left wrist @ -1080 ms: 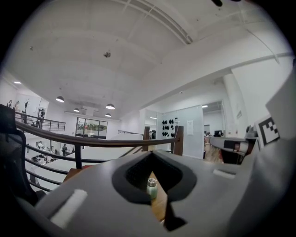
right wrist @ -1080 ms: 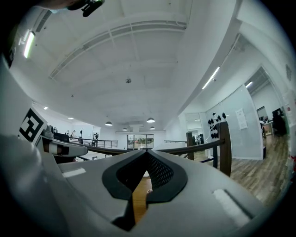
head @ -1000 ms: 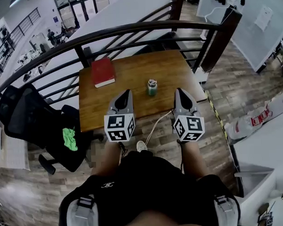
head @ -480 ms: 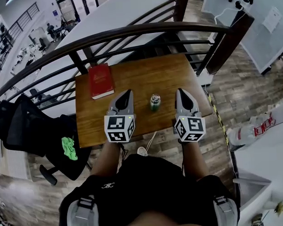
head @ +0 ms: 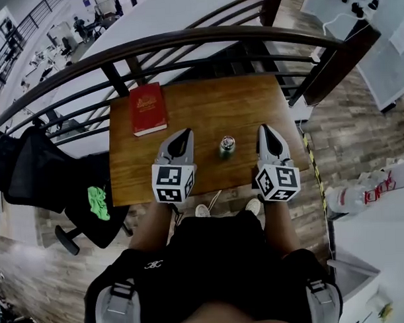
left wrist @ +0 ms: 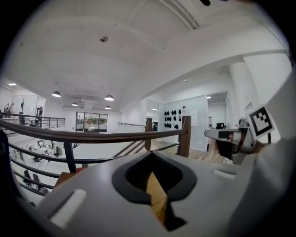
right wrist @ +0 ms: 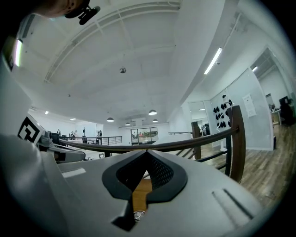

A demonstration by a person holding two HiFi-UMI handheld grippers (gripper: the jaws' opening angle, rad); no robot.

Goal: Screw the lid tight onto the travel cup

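Observation:
A small green travel cup with a silver lid stands upright on the wooden table, near its front edge. My left gripper hovers over the table to the cup's left, jaws shut and empty. My right gripper hovers to the cup's right, also shut with nothing in it. Neither touches the cup. In both gripper views the jaws point up toward the railing and ceiling, and the cup is hidden behind the gripper bodies. The right gripper shows at the right edge of the left gripper view.
A red book lies on the table's far left corner. A dark curved railing runs behind the table. A black office chair with a green cloth stands left of the table. A white cable hangs off the front edge.
The head view has shifted, so table and cup sit lower and nearer. Both grippers have advanced slightly over the table's front edge, flanking the cup. Jaws stayed shut.

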